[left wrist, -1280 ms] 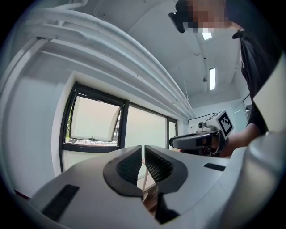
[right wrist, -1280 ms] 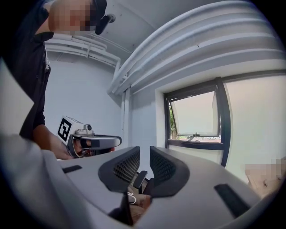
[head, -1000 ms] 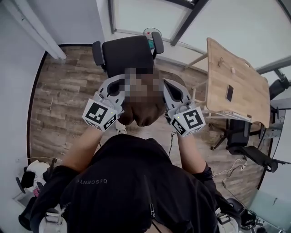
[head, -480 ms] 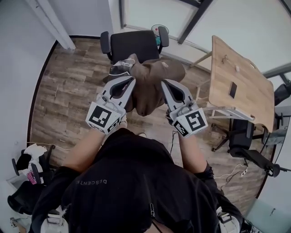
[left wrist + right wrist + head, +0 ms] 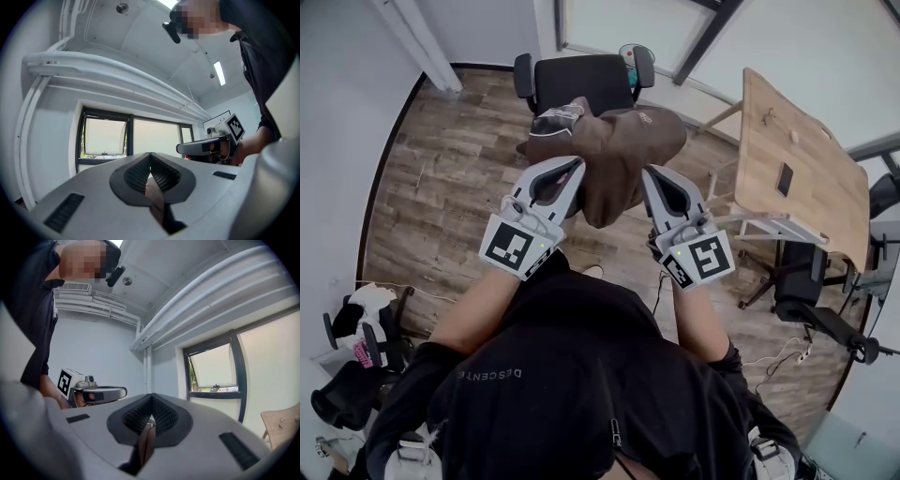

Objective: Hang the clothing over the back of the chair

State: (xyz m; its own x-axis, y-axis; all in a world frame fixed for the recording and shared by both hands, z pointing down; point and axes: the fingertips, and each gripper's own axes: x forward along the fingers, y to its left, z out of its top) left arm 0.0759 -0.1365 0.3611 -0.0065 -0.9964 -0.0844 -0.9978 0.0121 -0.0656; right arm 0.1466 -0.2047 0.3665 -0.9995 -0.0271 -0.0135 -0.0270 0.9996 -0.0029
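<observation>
A brown garment (image 5: 614, 155) hangs bunched between my two grippers in the head view, just in front of the black office chair (image 5: 581, 82). My left gripper (image 5: 570, 169) is shut on the garment's left edge, and my right gripper (image 5: 650, 174) is shut on its right edge. Both point level toward the chair's back. In the left gripper view a strip of brown fabric (image 5: 155, 194) is pinched in the shut jaws of the left gripper (image 5: 150, 161). The right gripper view shows brown fabric (image 5: 145, 441) clamped in the right gripper (image 5: 151, 404).
A wooden table (image 5: 797, 178) stands to the right of the chair. A second black office chair (image 5: 811, 300) sits below the table. A small fan (image 5: 633, 54) is behind the chair by the window wall. Bags and clutter (image 5: 356, 347) lie at the lower left.
Both grippers have carried the garment forward toward the chair. The garment now hangs closer to the chair, overlapping its seat edge in the head view.
</observation>
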